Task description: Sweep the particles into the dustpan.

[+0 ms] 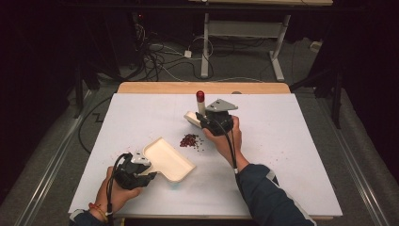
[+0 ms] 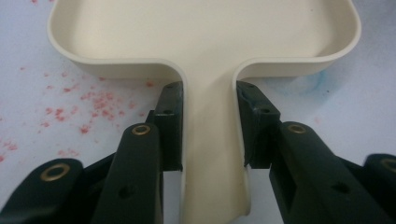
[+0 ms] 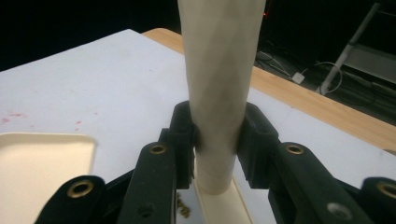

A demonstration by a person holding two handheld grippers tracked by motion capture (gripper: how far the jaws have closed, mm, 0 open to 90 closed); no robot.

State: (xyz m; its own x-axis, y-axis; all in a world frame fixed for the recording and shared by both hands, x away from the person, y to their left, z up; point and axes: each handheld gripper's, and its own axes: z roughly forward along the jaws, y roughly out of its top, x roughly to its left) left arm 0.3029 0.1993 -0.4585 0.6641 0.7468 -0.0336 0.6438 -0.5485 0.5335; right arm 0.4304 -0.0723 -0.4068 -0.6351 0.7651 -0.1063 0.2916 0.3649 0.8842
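Observation:
A cream dustpan (image 1: 170, 160) lies flat on the white table top (image 1: 282, 141), its tray toward the middle. My left gripper (image 1: 141, 172) is shut on its handle (image 2: 212, 154), one pad on each side, just behind the tray (image 2: 205, 32). Beyond a small pile of dark red crumbs (image 1: 189, 140), my right gripper (image 1: 207, 120) is shut on the cream handle of a brush (image 1: 201, 104) with a red tip. The handle (image 3: 219, 70) stands nearly upright between the jaws of the right gripper (image 3: 218, 122), and the brush head (image 1: 192, 117) rests low by the table. Several crumbs (image 3: 182, 208) lie beside the head.
Scattered red specks (image 2: 88, 100) mark the table top left of the dustpan handle and around the pile. A wooden edge (image 1: 202, 87) runs along the table's far side. Cables (image 1: 160, 61) and a desk frame (image 1: 244, 33) stand on the floor beyond.

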